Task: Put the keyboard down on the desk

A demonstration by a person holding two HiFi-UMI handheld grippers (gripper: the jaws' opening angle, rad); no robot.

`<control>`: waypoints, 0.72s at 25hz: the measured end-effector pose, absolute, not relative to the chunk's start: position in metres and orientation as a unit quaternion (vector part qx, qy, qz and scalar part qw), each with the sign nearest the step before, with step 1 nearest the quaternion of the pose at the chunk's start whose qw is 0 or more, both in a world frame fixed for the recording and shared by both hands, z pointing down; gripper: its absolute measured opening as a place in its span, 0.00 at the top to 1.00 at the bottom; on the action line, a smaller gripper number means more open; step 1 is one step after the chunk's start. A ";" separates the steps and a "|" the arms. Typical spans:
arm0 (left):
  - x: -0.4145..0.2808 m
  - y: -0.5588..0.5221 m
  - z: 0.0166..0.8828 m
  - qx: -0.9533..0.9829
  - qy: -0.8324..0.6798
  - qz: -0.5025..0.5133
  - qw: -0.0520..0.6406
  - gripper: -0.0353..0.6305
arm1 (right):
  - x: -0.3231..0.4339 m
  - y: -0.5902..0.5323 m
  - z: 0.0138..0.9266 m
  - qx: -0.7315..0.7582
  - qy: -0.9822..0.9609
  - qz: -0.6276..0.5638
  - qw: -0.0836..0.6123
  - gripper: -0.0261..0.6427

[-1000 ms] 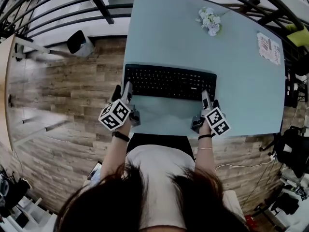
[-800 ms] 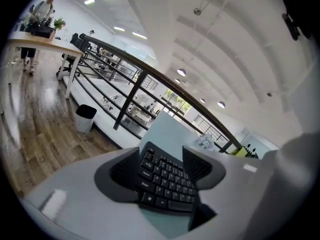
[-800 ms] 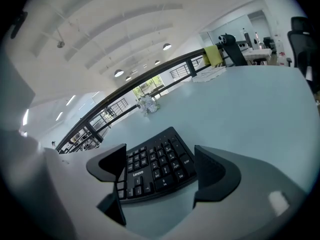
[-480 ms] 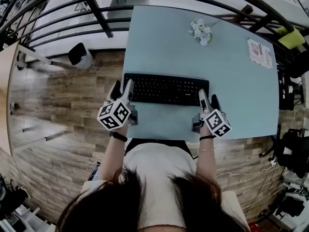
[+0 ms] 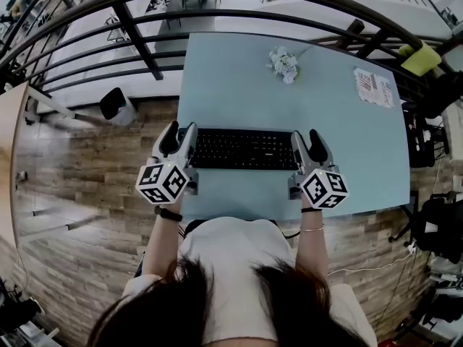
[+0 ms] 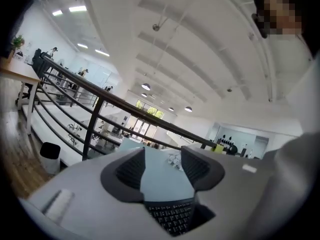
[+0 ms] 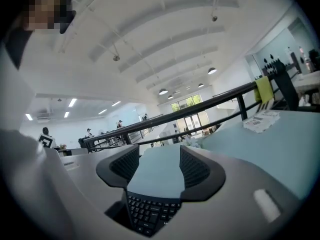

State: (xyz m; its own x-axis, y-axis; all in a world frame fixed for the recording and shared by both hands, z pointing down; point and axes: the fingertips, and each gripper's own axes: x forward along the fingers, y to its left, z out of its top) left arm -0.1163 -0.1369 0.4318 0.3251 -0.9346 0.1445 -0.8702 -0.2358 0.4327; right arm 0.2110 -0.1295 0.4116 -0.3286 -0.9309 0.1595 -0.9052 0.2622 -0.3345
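Fingers (image 6: 131, 171) of the left gripper (image 5: 180, 134) are held apart, dark ribbed pads set in grey moulded shells, with nothing pressed between them. Those of the right gripper (image 5: 307, 143) are likewise parted, though they have just been closing part-way, and nothing is caught between them either. Below and just ahead of both gaps the keyboard (image 5: 242, 149) is found, lying flat on the tabletop (image 5: 239, 78) near its front edge, so the task is judged as good as done. Its long axis runs from left to right across the person, one end by each gripper, so neither hand is placed nearer. It is a slim black slab of matt plastic with rows of low keys. The tabletop is smooth and pale blue-grey. Farther off, a small bunch of white flowers (image 5: 283, 63) and a printed card (image 5: 371, 87) are set well apart from the keyboard, and beyond them a dark metal railing (image 5: 137, 42) is seen.
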 end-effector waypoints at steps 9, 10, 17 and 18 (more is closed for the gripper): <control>-0.087 -0.119 0.397 0.828 -0.528 -0.073 0.174 0.75 | 0.184 -0.124 0.360 -0.510 0.854 -0.102 -0.015 0.83; -0.086 -0.117 0.395 0.830 -0.525 -0.073 0.172 0.76 | 0.183 -0.124 0.359 -0.507 0.856 -0.097 -0.021 0.85; -0.089 -0.112 0.391 0.833 -0.526 -0.059 0.162 0.86 | 0.182 -0.125 0.362 -0.500 0.860 -0.090 -0.032 0.96; -0.089 -0.111 0.392 0.834 -0.526 -0.053 0.161 0.86 | 0.181 -0.125 0.363 -0.500 0.861 -0.091 -0.032 0.96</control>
